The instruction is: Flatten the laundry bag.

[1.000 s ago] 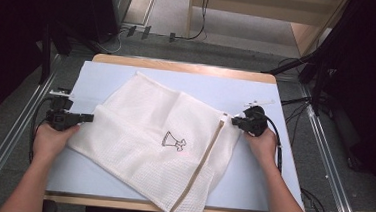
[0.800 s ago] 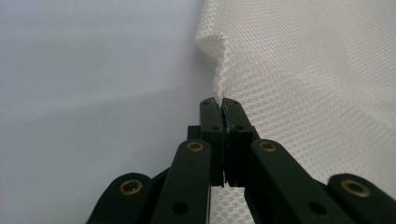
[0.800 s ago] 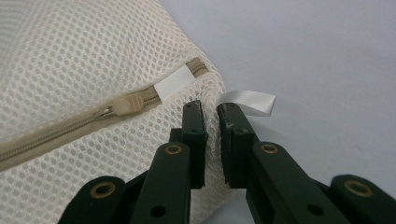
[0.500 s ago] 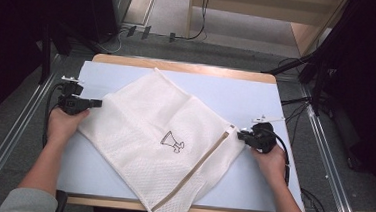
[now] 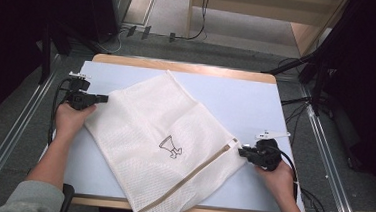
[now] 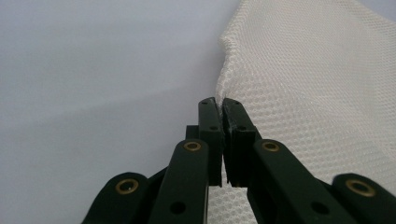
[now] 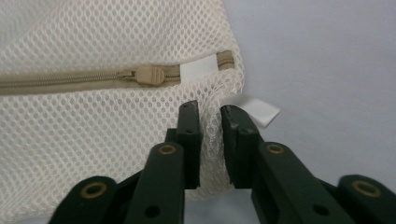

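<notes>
A white mesh laundry bag (image 5: 140, 112) with a tan zipper (image 5: 191, 174) and a small black logo lies flat and askew on the light blue table (image 5: 236, 97). My left gripper (image 5: 105, 98) is at the bag's left corner. In the left gripper view my left gripper (image 6: 219, 101) is shut, pinching the edge of the mesh (image 6: 317, 93). My right gripper (image 5: 240, 151) is at the right corner, by the zipper's end. Its jaws (image 7: 210, 109) have just been opening, and a fold of mesh (image 7: 93, 126) sits loosely in the gap. The zipper pull (image 7: 147, 74) and a white tag (image 7: 259, 111) lie just beyond.
The table has a wooden front and back edge (image 5: 183, 66). Metal rails (image 5: 8, 143) run along both sides on the floor. Cables (image 5: 309, 199) trail from the grippers off the table's sides. Bare tabletop lies at the back right.
The left hand moved away from the person and the right hand came nearer, turning the bag clockwise on the table. The right jaws have parted.
</notes>
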A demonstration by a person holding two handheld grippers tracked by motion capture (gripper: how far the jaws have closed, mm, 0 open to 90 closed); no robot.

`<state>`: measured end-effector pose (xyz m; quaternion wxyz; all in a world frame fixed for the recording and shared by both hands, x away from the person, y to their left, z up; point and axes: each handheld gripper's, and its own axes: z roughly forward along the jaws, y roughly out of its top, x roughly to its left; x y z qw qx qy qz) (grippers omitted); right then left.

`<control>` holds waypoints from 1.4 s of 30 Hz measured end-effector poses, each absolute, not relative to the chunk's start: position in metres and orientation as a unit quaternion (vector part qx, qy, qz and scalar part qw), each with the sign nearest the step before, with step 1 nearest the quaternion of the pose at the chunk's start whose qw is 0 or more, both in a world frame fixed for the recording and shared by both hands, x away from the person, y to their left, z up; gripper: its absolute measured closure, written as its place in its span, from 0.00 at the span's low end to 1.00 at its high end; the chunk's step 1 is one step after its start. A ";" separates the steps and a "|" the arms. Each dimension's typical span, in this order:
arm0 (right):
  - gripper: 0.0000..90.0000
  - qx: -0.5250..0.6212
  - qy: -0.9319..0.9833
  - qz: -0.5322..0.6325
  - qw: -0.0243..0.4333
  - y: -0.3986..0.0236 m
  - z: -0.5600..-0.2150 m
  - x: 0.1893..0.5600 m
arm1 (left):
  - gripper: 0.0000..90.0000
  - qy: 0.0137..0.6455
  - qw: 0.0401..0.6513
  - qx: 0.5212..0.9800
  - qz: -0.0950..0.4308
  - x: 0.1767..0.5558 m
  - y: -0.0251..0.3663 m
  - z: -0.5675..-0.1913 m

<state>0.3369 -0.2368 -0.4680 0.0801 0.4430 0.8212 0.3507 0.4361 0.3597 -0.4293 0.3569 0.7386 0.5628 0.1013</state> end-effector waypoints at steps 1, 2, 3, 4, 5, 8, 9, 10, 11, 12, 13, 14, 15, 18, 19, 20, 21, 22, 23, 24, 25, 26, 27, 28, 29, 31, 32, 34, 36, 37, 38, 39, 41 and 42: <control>0.86 0.443 0.821 0.351 0.080 -0.237 -0.468 0.337 | 0.96 0.563 0.357 0.739 0.101 0.436 0.360 -0.429; 0.82 0.451 0.815 0.356 0.076 -0.239 -0.467 0.338 | 0.96 0.562 0.358 0.739 0.100 0.436 0.360 -0.429; 0.74 0.455 0.805 0.373 0.081 -0.247 -0.463 0.339 | 0.89 0.562 0.357 0.739 0.101 0.435 0.360 -0.428; 0.73 0.454 0.800 0.380 0.093 -0.249 -0.460 0.340 | 0.84 0.559 0.357 0.740 0.111 0.433 0.361 -0.426; 0.73 0.454 0.800 0.380 0.093 -0.249 -0.460 0.340 | 0.79 0.559 0.357 0.740 0.111 0.433 0.361 -0.426; 0.69 0.447 0.792 0.400 0.115 -0.254 -0.451 0.342 | 0.74 0.556 0.365 0.738 0.118 0.429 0.363 -0.421; 0.69 0.449 0.787 0.408 0.116 -0.253 -0.448 0.344 | 0.71 0.556 0.369 0.735 0.116 0.427 0.363 -0.420; 0.68 0.444 0.787 0.412 0.114 -0.249 -0.446 0.349 | 0.68 0.554 0.371 0.736 0.117 0.424 0.363 -0.418; 0.67 0.442 0.788 0.412 0.116 -0.246 -0.446 0.352 | 0.66 0.553 0.371 0.737 0.117 0.421 0.363 -0.418; 0.66 0.439 0.789 0.414 0.116 -0.242 -0.445 0.355 | 0.64 0.550 0.367 0.741 0.117 0.419 0.363 -0.416; 0.66 0.439 0.789 0.414 0.116 -0.242 -0.445 0.355 | 0.62 0.550 0.367 0.741 0.117 0.419 0.363 -0.416; 0.66 0.438 0.789 0.416 0.113 -0.238 -0.445 0.359 | 0.62 0.549 0.367 0.741 0.117 0.415 0.362 -0.415; 0.65 0.436 0.788 0.420 0.109 -0.232 -0.444 0.365 | 0.60 0.549 0.367 0.742 0.115 0.413 0.363 -0.414; 0.63 0.425 0.794 0.420 0.107 -0.216 -0.443 0.380 | 0.56 0.551 0.368 0.741 0.112 0.403 0.363 -0.412; 0.63 0.423 0.795 0.421 0.108 -0.212 -0.443 0.384 | 0.56 0.551 0.368 0.741 0.112 0.403 0.363 -0.412; 0.63 0.424 0.797 0.418 0.107 -0.207 -0.444 0.387 | 0.55 0.552 0.370 0.739 0.110 0.398 0.363 -0.410; 0.62 0.421 0.799 0.415 0.106 -0.203 -0.444 0.391 | 0.55 0.552 0.369 0.739 0.111 0.395 0.363 -0.410; 0.62 0.419 0.802 0.412 0.108 -0.200 -0.445 0.394 | 0.54 0.552 0.369 0.740 0.112 0.392 0.363 -0.409; 0.62 0.416 0.802 0.414 0.112 -0.197 -0.445 0.397 | 0.54 0.551 0.366 0.741 0.112 0.388 0.363 -0.408; 0.62 0.415 0.801 0.416 0.109 -0.194 -0.446 0.400 | 0.54 0.551 0.367 0.741 0.113 0.385 0.362 -0.407; 0.61 0.418 0.803 0.412 0.105 -0.191 -0.446 0.403 | 0.54 0.550 0.366 0.742 0.113 0.382 0.362 -0.407; 0.61 0.417 0.804 0.411 0.105 -0.189 -0.446 0.406 | 0.54 0.551 0.368 0.740 0.113 0.379 0.362 -0.407; 0.61 0.417 0.803 0.412 0.104 -0.187 -0.446 0.409 | 0.54 0.552 0.368 0.740 0.111 0.375 0.361 -0.407; 0.61 0.414 0.802 0.418 0.105 -0.185 -0.446 0.412 | 0.54 0.552 0.367 0.740 0.112 0.372 0.361 -0.407; 0.61 0.414 0.800 0.421 0.104 -0.184 -0.447 0.414 | 0.54 0.553 0.366 0.740 0.113 0.368 0.361 -0.407; 0.61 0.415 0.806 0.411 0.101 -0.179 -0.448 0.421 | 0.54 0.555 0.364 0.739 0.115 0.360 0.361 -0.408; 0.61 0.414 0.806 0.410 0.101 -0.177 -0.448 0.423 | 0.54 0.557 0.360 0.739 0.118 0.356 0.361 -0.409; 0.61 0.411 0.805 0.415 0.104 -0.173 -0.449 0.428 | 0.54 0.561 0.353 0.739 0.124 0.349 0.361 -0.410; 0.59 0.412 0.809 0.407 0.098 -0.169 -0.451 0.433 | 0.54 0.563 0.352 0.738 0.124 0.341 0.363 -0.411; 0.59 0.412 0.809 0.407 0.098 -0.169 -0.451 0.433 | 0.54 0.563 0.352 0.738 0.124 0.341 0.363 -0.411; 0.59 0.408 0.812 0.406 0.100 -0.165 -0.453 0.437 | 0.54 0.569 0.354 0.732 0.124 0.334 0.365 -0.411; 0.59 0.408 0.812 0.406 0.100 -0.165 -0.453 0.437 | 0.54 0.569 0.354 0.732 0.124 0.334 0.365 -0.411; 0.58 0.406 0.811 0.411 0.097 -0.161 -0.454 0.442 | 0.54 0.579 0.353 0.725 0.124 0.323 0.368 -0.416; 0.58 0.405 0.810 0.413 0.098 -0.159 -0.456 0.443 | 0.54 0.581 0.348 0.725 0.123 0.320 0.368 -0.418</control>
